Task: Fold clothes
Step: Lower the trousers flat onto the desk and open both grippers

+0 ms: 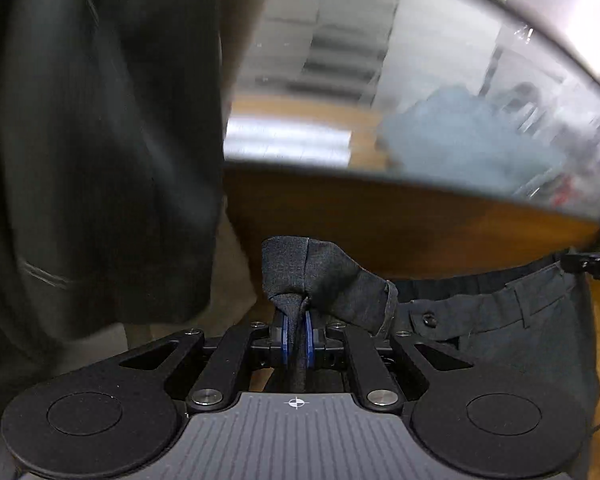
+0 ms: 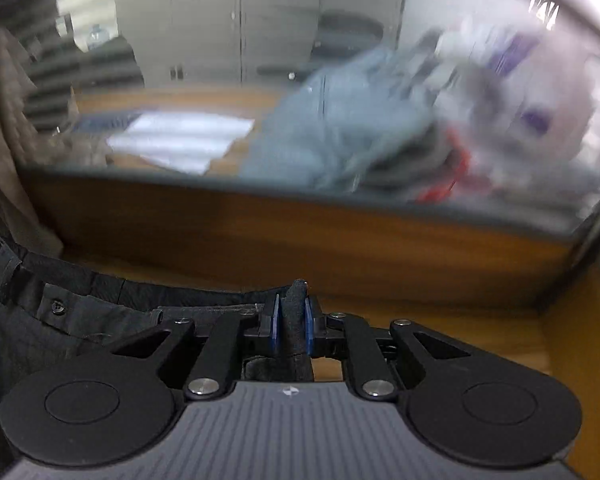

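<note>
A pair of dark grey trousers (image 1: 495, 320) hangs stretched between my two grippers, waistband up, with a small button and belt loops showing. My left gripper (image 1: 298, 330) is shut on one bunched end of the waistband, the cloth pinched between its blue pads. In the right wrist view, the right gripper (image 2: 292, 326) is shut on the other end of the waistband, and the trousers (image 2: 60, 320) run off to the left. The tip of the right gripper (image 1: 591, 264) shows at the far right edge of the left wrist view. Both views are blurred by motion.
A wooden table (image 2: 260, 240) with a raised edge lies ahead. Beyond a glass pane sit a blurred pile of blue-grey and mixed clothes (image 2: 339, 136) and white sheets (image 2: 180, 140). A dark garment (image 1: 100, 140) hangs at the left, over beige cloth.
</note>
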`<action>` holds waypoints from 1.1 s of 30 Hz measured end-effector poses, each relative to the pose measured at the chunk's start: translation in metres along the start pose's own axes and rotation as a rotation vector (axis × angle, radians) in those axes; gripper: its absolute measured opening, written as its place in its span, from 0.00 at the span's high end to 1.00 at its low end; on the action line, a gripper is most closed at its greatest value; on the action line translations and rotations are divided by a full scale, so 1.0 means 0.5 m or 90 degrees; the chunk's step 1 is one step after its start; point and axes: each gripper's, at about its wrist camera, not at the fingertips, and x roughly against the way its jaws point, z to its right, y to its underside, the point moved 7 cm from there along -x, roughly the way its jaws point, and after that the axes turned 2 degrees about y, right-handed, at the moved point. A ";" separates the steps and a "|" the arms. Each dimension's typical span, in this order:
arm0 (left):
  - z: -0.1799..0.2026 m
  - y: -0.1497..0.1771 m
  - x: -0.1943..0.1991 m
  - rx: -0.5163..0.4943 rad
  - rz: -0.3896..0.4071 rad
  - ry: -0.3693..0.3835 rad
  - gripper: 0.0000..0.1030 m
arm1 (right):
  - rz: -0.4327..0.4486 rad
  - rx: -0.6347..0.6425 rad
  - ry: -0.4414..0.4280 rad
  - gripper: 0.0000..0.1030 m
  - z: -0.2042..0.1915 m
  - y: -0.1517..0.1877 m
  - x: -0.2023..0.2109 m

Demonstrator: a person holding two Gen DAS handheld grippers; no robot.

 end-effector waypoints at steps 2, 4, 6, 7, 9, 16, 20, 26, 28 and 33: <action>-0.008 0.017 -0.040 0.010 -0.021 -0.016 0.87 | -0.019 -0.001 -0.006 0.87 0.002 0.015 -0.047; -0.016 0.030 -0.068 0.020 -0.029 -0.025 0.80 | -0.034 -0.003 -0.009 0.86 0.002 0.028 -0.086; -0.027 0.043 -0.087 0.030 -0.035 -0.035 0.74 | -0.044 -0.009 -0.010 0.82 0.003 0.040 -0.111; -0.034 0.048 -0.092 0.036 -0.038 -0.041 0.67 | -0.046 -0.014 -0.011 0.80 0.005 0.045 -0.120; -0.046 0.056 -0.092 0.050 -0.045 -0.037 0.50 | -0.057 -0.024 -0.008 0.67 0.010 0.052 -0.126; -0.086 0.083 0.008 0.085 -0.021 -0.008 0.46 | -0.053 -0.061 -0.012 0.52 0.031 0.069 -0.044; -0.109 0.120 0.076 0.089 -0.020 0.002 0.45 | -0.056 -0.088 -0.021 0.52 0.045 0.116 0.046; -0.123 0.185 0.143 0.095 -0.036 -0.009 0.45 | -0.085 -0.093 -0.016 0.52 0.036 0.257 0.160; -0.128 0.210 0.160 0.093 -0.038 -0.016 0.45 | -0.096 -0.098 -0.016 0.53 0.021 0.302 0.181; -0.130 0.287 0.196 0.061 -0.061 -0.021 0.45 | -0.130 -0.119 -0.011 0.62 -0.005 0.409 0.197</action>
